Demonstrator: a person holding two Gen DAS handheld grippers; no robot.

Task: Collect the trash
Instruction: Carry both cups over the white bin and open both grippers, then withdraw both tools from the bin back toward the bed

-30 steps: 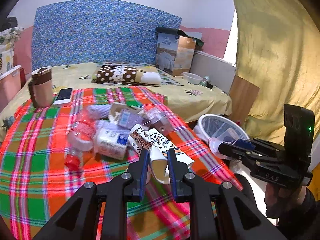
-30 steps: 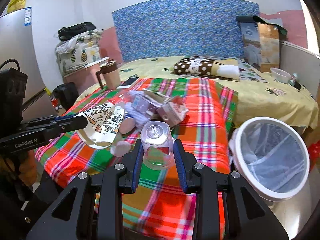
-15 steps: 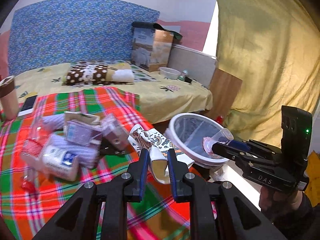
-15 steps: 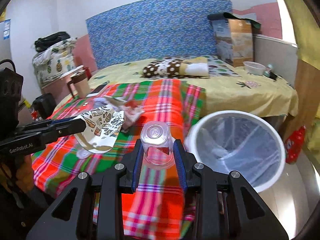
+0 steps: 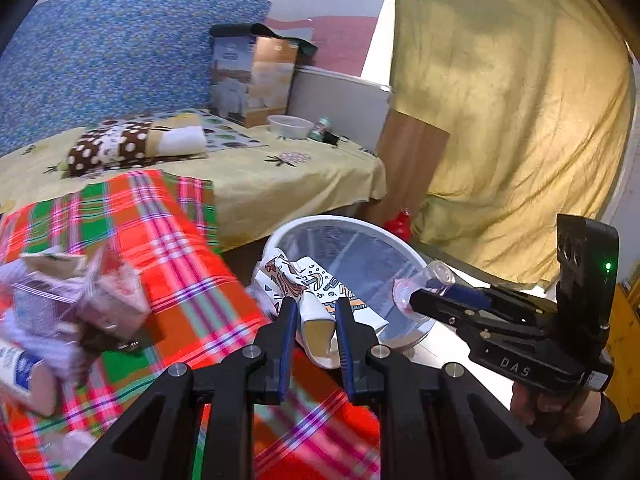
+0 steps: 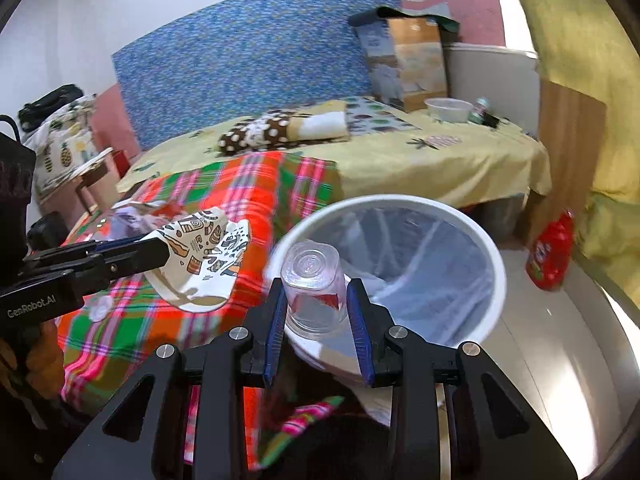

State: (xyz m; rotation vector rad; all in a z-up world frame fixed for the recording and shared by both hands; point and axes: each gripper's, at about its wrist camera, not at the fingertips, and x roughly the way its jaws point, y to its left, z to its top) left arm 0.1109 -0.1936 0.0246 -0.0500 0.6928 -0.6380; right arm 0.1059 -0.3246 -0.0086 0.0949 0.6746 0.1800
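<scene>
Right wrist view shows the right gripper (image 6: 316,312) squeezing a clear plastic cup (image 6: 314,292) at the near rim of the white bin (image 6: 400,200), while the left gripper (image 5: 312,320) pinches a patterned paper cup (image 5: 308,300) beside the blanket's (image 5: 160,240) right edge.

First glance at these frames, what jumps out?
Both hands carry trash toward the white bin on the floor beside the bed: the right hand-held gripper is shut on a clear cup held bottom-forward at the bin's near rim, and the left hand-held gripper is shut on a patterned paper cup. Behind, the plaid blanket holds a heap of cartons at its left.
</scene>
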